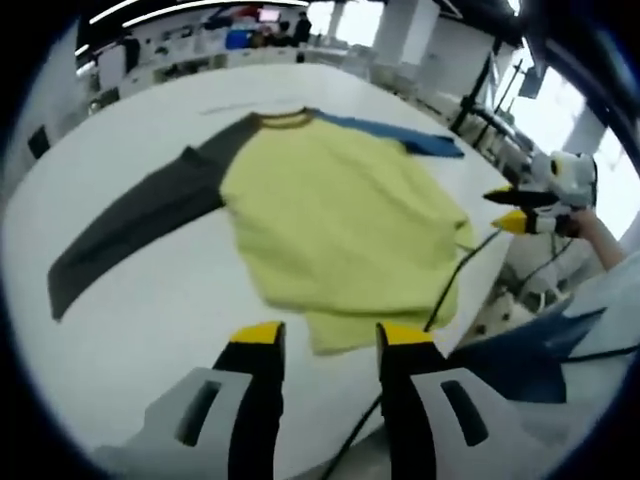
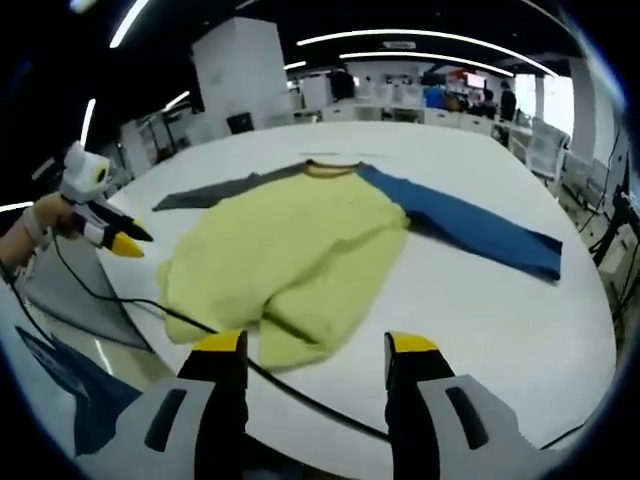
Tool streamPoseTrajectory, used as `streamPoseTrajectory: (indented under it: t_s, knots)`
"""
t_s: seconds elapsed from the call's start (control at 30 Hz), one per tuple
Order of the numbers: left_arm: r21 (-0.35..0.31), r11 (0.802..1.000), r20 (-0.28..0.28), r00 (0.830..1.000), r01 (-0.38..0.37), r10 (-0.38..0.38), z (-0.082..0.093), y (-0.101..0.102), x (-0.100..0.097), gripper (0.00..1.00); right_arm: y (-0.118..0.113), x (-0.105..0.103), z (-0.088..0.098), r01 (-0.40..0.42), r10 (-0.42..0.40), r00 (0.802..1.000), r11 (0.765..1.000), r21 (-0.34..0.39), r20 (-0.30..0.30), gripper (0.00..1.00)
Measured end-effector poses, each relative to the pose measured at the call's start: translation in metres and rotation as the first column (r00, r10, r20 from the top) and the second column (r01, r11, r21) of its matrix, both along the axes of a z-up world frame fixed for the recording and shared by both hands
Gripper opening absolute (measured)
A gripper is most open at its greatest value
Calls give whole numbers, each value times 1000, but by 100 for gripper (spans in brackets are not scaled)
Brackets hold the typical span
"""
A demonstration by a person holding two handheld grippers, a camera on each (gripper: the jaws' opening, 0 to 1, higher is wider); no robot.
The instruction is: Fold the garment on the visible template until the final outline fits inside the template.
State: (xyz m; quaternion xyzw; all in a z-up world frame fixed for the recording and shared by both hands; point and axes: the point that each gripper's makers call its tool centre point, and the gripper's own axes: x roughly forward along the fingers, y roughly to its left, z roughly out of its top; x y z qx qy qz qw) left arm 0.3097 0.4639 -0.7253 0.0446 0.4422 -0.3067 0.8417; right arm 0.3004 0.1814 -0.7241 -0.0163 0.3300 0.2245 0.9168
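A long-sleeved shirt lies flat on the white table [image 1: 150, 290], neck away from me. Its body is yellow [image 1: 340, 215], one sleeve dark grey [image 1: 130, 225] and the other blue [image 1: 425, 137]. The hem is rumpled near the table's front edge. In the right gripper view the yellow body [image 2: 290, 250] lies between the grey sleeve [image 2: 210, 192] and the outstretched blue sleeve [image 2: 475, 232]. My left gripper [image 1: 330, 335] is open, just short of the hem, holding nothing. My right gripper [image 2: 316, 345] is also open and hangs above the hem. Each gripper shows in the other's view, held up beside the table [image 1: 525, 208] [image 2: 112, 235].
A black cable [image 2: 200, 325] runs along the front edge of the table [image 2: 500, 320] and over the hem. A person's hand [image 1: 592, 228] and blue clothing [image 1: 525, 362] show at the near side. Desks, shelves and people stand far behind the table.
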Motion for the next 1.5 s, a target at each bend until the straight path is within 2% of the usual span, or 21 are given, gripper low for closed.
streamPoseTrajectory:
  t_s: [0.07, 0.33, 0.6, 0.87, 1.0, 1.23, 1.43, 1.5]
  knots:
    - [6, 1000, -6, 1000, -1, 1, -2, 0, 1, 33, -1, 1, -2, 16, -16, 1000, 1000, 7, -6, 53]
    - [23, 1000, -22, 1000, -17, 17, -12, 5, 2, 31, 5, -3, -21, -2, 2, 999, 1000, 10, -54, 48]
    - [22, 999, -36, 999, -31, 32, -22, 5, 2, 32, 7, -2, -29, 11, -10, 997, 1000, 13, -72, 45]
    - [34, 999, -41, 999, -35, 36, -30, 4, 5, 29, 10, -2, -40, 5, -5, 995, 1000, 7, -99, 39]
    - [41, 998, -49, 998, -39, 41, -34, 5, 6, 27, 12, 0, -39, 7, -5, 996, 1000, 17, -94, 36]
    - [51, 998, -60, 997, -44, 47, -38, 7, 5, 25, 22, -4, -41, -42, 42, 995, 999, 6, -95, 34]
    - [64, 996, -45, 997, -60, 63, -38, 11, 8, 23, 28, -2, -41, -56, 54, 995, 998, -17, -84, 34]
    - [81, 996, -35, 998, -46, 49, -38, 10, 7, 23, 30, -3, -42, -109, 104, 992, 992, -71, -74, 34]
